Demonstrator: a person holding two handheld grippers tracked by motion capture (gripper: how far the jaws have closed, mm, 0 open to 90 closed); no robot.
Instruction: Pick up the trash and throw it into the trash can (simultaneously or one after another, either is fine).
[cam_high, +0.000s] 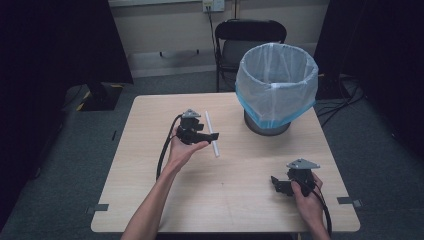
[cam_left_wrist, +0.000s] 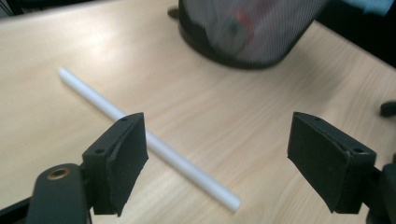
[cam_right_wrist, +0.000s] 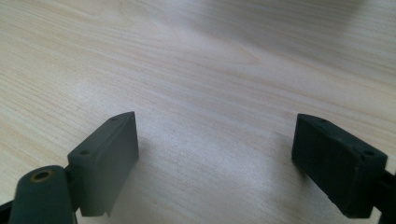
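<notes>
Jaws on both of my tools stand spread, nothing between them. Nearest to me, my right gripper (cam_high: 278, 185) sits low at the near right part of the table (cam_high: 150, 200), jaws aimed toward the left; in the right gripper view I see bare pale wood grain between the two black pads (cam_right_wrist: 109, 161).

Farther in, my left gripper (cam_high: 207, 136) is held above the middle of the table, jaws aimed right, toward the white tube (cam_high: 212, 134). High view: the tube lies flat on the wood, long axis running near to far, its far end tilted slightly left, its near end slightly right. It lies just beside the left gripper's tips; contact I cannot tell from above.

Left gripper view: the white tube (cam_left_wrist: 154, 144) crosses the frame on a diagonal from upper left to lower right. It passes behind the left-hand pad (cam_left_wrist: 123, 161) and ends short of the midpoint between the pads; the right-hand pad is well apart from it.

Beyond the tube, far right of the table, stands the bin (cam_high: 276, 87), black mesh with a white liner folded over its rim. Behind the table, a dark chair (cam_high: 250, 35).
</notes>
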